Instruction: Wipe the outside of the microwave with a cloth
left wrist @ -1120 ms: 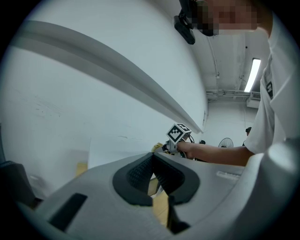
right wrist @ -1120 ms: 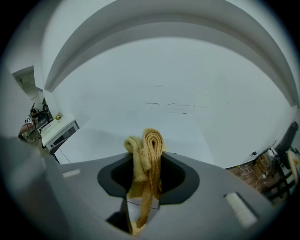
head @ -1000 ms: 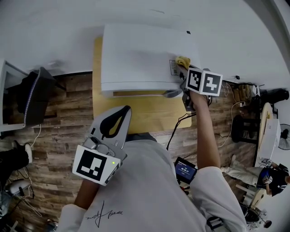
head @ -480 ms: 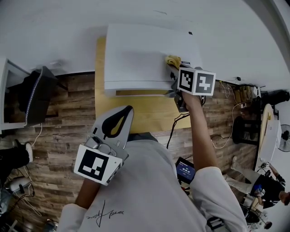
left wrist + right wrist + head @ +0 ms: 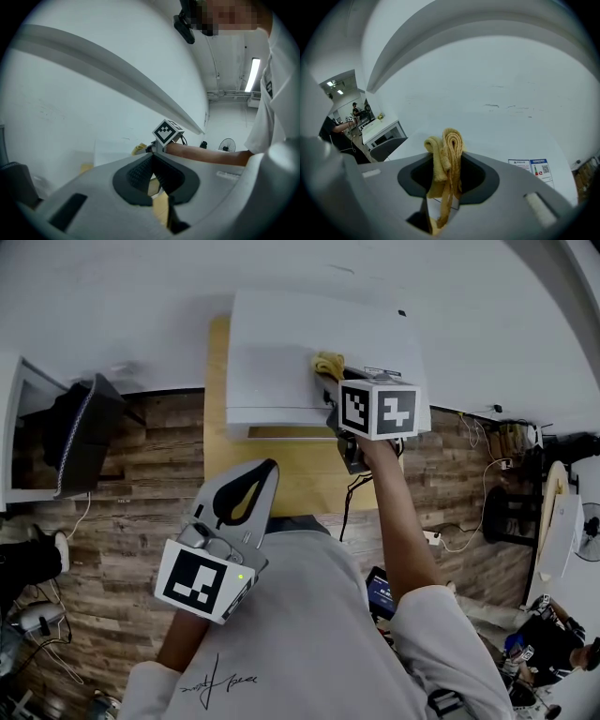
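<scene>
Jaws: right gripper (image 5: 447, 164) pinching cloth (image 5: 451, 140); cloth on microwave (image 5: 281, 352) top

A light wooden table (image 5: 291, 474) stands against the white wall, and 1 thing rests directly on it: the white microwave (image 5: 281, 362), which covers the far part of the top toward 12 o'clock. That leaves a bare strip of wood along the near edge at 6 o'clock and a narrow margin at 9 o'clock. The table stands on a floor (image 5: 122, 484) of brown wood planks, where a white cable (image 5: 459, 538) lies at about 4 o'clock from the table.
</scene>
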The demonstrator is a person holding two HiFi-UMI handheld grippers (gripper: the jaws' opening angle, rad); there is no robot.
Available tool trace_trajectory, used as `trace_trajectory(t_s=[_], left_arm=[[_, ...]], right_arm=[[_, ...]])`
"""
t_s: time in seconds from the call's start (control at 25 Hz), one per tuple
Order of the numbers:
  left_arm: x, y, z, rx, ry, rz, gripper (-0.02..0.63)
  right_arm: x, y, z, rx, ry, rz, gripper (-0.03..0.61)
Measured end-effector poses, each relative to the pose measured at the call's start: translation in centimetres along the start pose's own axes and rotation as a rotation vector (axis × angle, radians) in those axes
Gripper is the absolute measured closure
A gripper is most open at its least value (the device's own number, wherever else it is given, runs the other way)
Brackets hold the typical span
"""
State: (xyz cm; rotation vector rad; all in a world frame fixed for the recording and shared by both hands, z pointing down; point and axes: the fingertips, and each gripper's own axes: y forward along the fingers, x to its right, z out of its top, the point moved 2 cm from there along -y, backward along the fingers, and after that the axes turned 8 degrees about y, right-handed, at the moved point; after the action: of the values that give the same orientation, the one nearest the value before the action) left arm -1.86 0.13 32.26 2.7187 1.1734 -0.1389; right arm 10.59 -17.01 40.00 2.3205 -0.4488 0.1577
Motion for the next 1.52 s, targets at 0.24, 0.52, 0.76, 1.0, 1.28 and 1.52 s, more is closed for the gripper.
trace_trajectory(t_s=[0.24, 0.52, 0.76, 1.0, 1.28, 1.52], left_arm=[[-0.4, -0.6, 0.1, 0.003, -0.002, 0.014, 0.626], [-1.2, -1.5, 0.1, 0.002, -0.005, 0.038, 0.626], [-1.4, -2.0, -0.2, 0.0, -0.027, 0.049, 0.624], [-1.6, -2.4, -0.3, -0.002, -0.024, 0.061, 0.621], [-2.8, -2.6, -0.2, 0.006, -0.028, 0.111, 0.618], [-3.4, -2.3, -0.1, 0.004, -0.027, 0.128, 0.618]], right_arm=[[-4.1, 1.5, -0.1, -0.011, -0.04, 0.076, 0.446], [-8.2, 3.3, -0.2, -0.023, -0.08, 0.152, 0.446], [-10.6, 4.0, -0.5, -0.028, -0.116, 0.207, 0.446], [-12.5, 2.9, -0.8, -0.004, -0.024, 0.392, 0.448], [-11.3, -0.3, -0.4, 0.109, -0.004, 0.453, 0.448], [-8.9, -2.8, -0.5, 0.167, -0.015, 0.412, 0.449]])
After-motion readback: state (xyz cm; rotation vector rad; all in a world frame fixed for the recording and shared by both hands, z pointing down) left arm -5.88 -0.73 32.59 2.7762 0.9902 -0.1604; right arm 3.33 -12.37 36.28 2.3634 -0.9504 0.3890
